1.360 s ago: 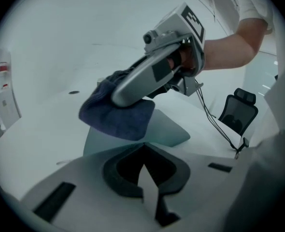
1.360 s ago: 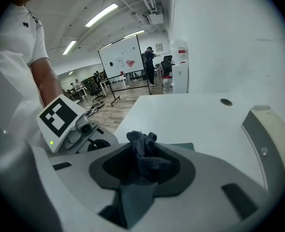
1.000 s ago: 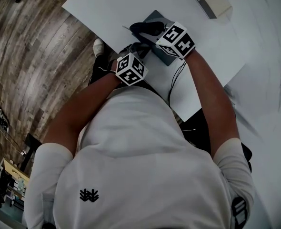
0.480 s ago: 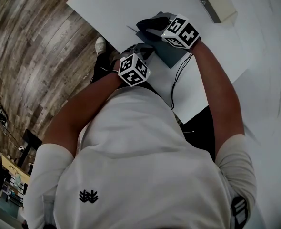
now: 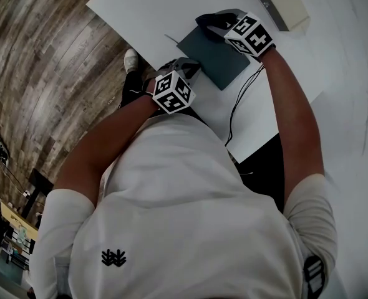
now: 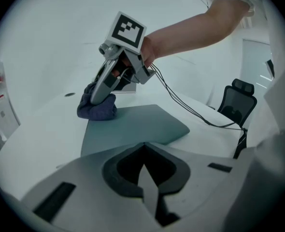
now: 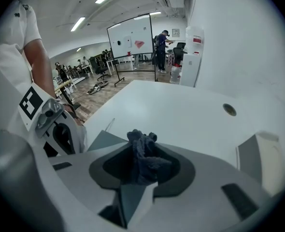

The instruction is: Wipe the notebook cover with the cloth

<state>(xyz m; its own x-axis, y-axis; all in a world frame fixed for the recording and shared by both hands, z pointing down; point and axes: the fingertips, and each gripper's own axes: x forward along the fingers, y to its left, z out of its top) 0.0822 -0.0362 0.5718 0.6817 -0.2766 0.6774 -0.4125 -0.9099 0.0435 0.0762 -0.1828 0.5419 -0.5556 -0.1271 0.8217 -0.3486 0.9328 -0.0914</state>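
Head view: right gripper (image 5: 210, 22) clenched on the cloth (image 6: 96, 109) at the notebook's (image 5: 215, 58) far corner; left gripper (image 5: 187, 66) closed, empty, beside its near edge.

A white, rectangular tabletop (image 5: 165, 11) carries everything. A flat, dark teal-grey notebook (image 5: 212, 58) lies closed on it near the front edge, set at an angle to the table's sides. A dark blue crumpled cloth (image 6: 97, 108) sits at the notebook's far corner, down against the surface. A thin black cable (image 5: 237, 108) trails over the white top beside the notebook and off the near edge. Further back there is a small round hole (image 7: 229, 109) and a pale flat block (image 5: 284, 2).
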